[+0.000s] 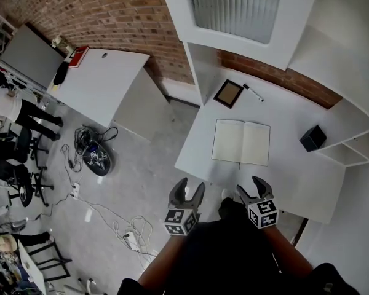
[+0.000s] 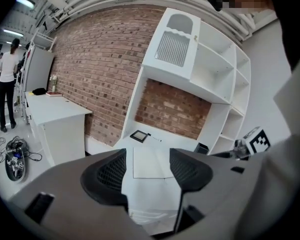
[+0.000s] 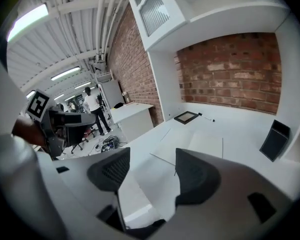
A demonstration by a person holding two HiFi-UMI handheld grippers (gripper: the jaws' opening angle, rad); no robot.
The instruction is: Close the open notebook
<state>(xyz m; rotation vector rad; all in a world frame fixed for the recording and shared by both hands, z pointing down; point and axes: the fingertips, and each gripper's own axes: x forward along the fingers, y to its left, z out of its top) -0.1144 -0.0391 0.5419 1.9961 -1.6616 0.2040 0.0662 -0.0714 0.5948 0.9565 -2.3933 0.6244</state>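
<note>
Head view: the open notebook (image 1: 241,142) lies flat, pages up, in the middle of your white desk (image 1: 295,177). A small black frame (image 1: 228,93) and a marker pen (image 1: 253,93) sit beyond it, and a black box (image 1: 312,138) is off to its right. Your left gripper (image 1: 191,185) and right gripper (image 1: 250,186) hover side by side at the desk's near edge, short of the notebook. Both have their jaws spread wide, gripping nothing.

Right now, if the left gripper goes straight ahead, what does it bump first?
Probably the open white paper notebook lying flat on the white desk; it shows right between the left gripper's open, empty jaws. Depth is unclear, so bare desk might come first.
</note>
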